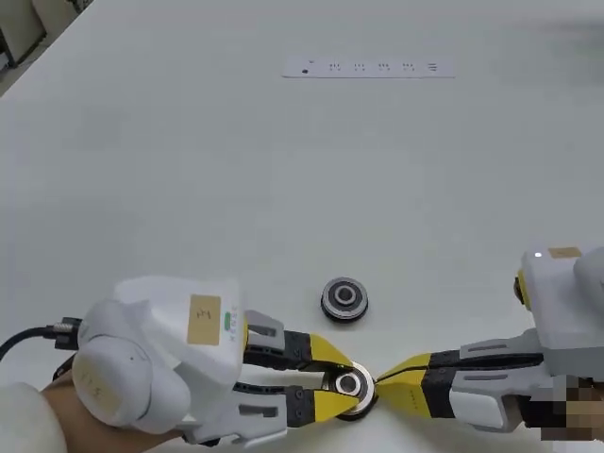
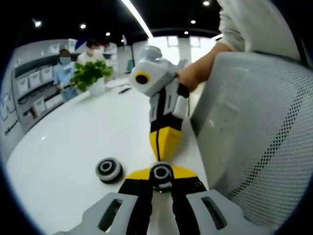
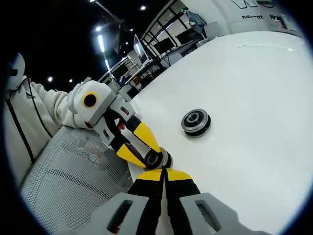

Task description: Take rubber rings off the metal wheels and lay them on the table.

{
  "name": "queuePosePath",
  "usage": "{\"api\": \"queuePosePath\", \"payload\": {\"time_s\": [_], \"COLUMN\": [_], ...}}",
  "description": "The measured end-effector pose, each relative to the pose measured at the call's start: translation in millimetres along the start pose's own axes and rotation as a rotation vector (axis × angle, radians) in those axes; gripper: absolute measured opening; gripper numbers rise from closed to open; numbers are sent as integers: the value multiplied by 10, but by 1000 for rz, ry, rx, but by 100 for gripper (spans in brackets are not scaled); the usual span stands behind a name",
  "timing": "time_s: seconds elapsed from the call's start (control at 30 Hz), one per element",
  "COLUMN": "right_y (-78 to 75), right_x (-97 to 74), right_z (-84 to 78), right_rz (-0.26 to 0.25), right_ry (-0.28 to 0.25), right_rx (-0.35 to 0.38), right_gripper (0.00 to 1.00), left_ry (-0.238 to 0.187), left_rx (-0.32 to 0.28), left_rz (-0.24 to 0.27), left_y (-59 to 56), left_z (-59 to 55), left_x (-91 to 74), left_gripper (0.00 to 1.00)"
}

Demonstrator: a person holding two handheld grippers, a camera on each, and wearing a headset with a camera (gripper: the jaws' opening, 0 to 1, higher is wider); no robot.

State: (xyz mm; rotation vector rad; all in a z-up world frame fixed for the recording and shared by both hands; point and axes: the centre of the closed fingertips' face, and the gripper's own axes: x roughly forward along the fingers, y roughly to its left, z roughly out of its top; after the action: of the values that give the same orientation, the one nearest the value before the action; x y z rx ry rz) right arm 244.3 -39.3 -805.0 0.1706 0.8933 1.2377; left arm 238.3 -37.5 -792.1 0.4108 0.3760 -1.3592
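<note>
Bright, even; ceiling strip light (image 2: 139, 19) glares; soft shadows on table (image 1: 189, 170); fisheye edges warped.

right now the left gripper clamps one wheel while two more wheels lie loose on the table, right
Not quite: a single loose wheel lies on the table, not two, as the head view shows. The left gripper does clamp one wheel.
</note>
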Motion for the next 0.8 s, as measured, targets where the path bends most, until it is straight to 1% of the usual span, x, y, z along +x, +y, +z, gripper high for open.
{"api": "queuePosePath", "payload": {"time_s": [0.07, 0.13, 0.47, 0.7, 0.8], "right_y": [3, 18, 18, 18, 24], "right_x": [-5, -13, -11, -11, -12], "right_z": [15, 52, 62, 64, 67], "right_rz": [1, 10, 12, 12, 12], "right_ry": [-7, -25, -28, -26, -23], "right_rx": [5, 20, 26, 25, 26], "right_gripper": [0, 0, 0, 0, 0], "left_ry": [0, 0, -2, -24, -24], "left_rx": [-1, -1, -2, -13, -10], "left_rz": [0, 0, -1, -5, -6], "left_y": [0, 3, 5, 12, 11], "left_z": [2, -2, -2, -10, -11], "left_x": [2, 2, 6, 0, 0], "left_gripper": [15, 15, 15, 15, 14]}}
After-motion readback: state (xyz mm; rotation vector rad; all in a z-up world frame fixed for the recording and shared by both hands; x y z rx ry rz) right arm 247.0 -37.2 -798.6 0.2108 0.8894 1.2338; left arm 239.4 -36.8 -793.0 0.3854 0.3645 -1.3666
